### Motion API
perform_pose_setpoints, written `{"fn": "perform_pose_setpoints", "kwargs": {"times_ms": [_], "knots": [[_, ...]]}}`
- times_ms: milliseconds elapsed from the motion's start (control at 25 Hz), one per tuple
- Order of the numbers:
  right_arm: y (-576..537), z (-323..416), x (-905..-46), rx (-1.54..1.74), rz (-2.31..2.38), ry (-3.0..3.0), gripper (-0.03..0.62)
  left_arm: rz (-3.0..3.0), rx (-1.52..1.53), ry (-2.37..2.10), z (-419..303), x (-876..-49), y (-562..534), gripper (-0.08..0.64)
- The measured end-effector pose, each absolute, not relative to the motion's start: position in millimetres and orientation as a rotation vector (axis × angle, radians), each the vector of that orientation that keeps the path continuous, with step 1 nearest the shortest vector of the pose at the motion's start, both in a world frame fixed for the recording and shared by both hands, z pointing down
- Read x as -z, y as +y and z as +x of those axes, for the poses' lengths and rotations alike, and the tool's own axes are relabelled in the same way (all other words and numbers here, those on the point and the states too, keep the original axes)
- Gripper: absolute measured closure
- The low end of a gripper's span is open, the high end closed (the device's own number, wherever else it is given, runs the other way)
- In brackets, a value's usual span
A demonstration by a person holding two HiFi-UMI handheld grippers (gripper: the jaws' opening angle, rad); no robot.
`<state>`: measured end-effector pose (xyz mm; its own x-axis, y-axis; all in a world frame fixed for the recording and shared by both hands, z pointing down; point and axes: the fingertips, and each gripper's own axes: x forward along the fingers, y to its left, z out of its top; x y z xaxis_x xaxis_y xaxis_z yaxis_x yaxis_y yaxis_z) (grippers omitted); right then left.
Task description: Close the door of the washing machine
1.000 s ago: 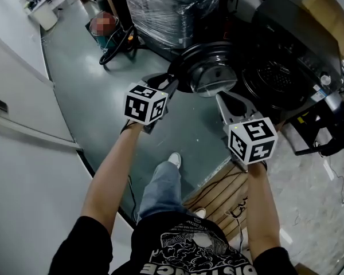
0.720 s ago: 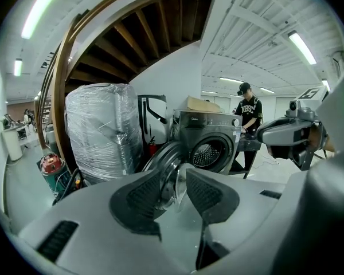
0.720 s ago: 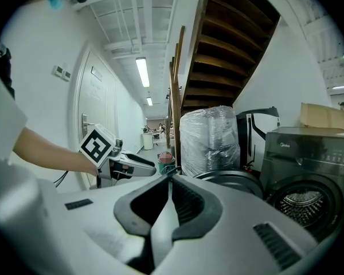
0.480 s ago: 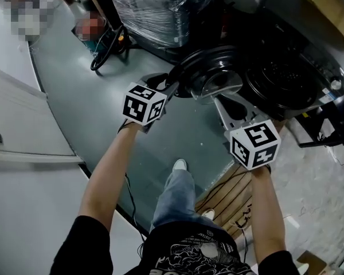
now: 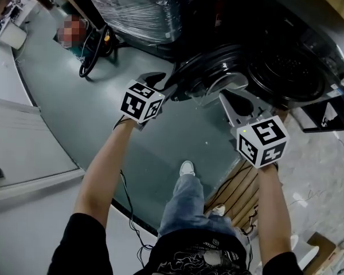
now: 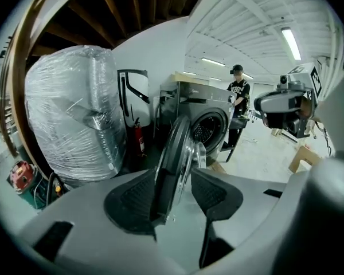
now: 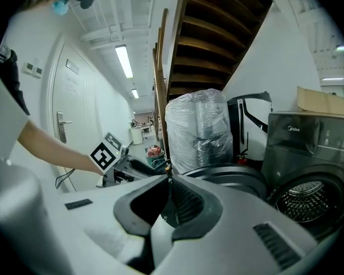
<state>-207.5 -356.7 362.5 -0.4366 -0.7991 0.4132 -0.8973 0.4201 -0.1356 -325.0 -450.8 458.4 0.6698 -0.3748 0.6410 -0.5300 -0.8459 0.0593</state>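
The dark washing machine (image 5: 309,44) stands at upper right, its drum (image 5: 286,76) exposed. Its round glass door (image 5: 209,73) hangs swung out to the left. My left gripper (image 5: 166,83) is at the door's left rim. In the left gripper view the door (image 6: 180,148) stands edge-on between the two pads (image 6: 135,202). The left gripper (image 6: 173,172) is open and its jaws have just been opening. My right gripper (image 5: 226,91) hovers just below the door, shut and holding nothing. In the right gripper view its tips (image 7: 168,179) meet in front of the door (image 7: 235,179).
A plastic-wrapped pallet load (image 5: 143,10) stands left of the machine, with cables (image 5: 94,50) on the green floor. A wooden pallet (image 5: 235,193) lies under my right arm. White wall panels (image 5: 23,148) run along the left. A person (image 6: 236,105) stands beyond the machine.
Both grippers have moved forward and down toward the open door. The left gripper's jaws now straddle the door's rim. The door's angle looks unchanged.
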Motion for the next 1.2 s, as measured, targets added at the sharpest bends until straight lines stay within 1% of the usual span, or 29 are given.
{"fn": "perform_pose_setpoints", "kwargs": {"times_ms": [400, 760, 1040, 1200], "knots": [[-375.4, -207.7, -390.9, -0.565, 1.499, -2.297, 0.569, 2.628, -1.02, -0.52, -319.5, -518.6, -479.5, 0.359], [-372.2, -197.0, -418.7, -0.636, 1.534, -2.237, 0.569, 2.656, -1.031, -0.389, -302.4, -539.3, -498.2, 0.362], [-372.0, -175.8, -423.2, -0.645, 1.608, -2.233, 0.569, 2.684, -1.045, -0.299, -295.6, -542.7, -491.9, 0.442], [-367.9, -165.5, -428.0, -0.636, 1.627, -2.241, 0.569, 2.685, -1.052, -0.324, -295.4, -543.1, -491.3, 0.446]]}}
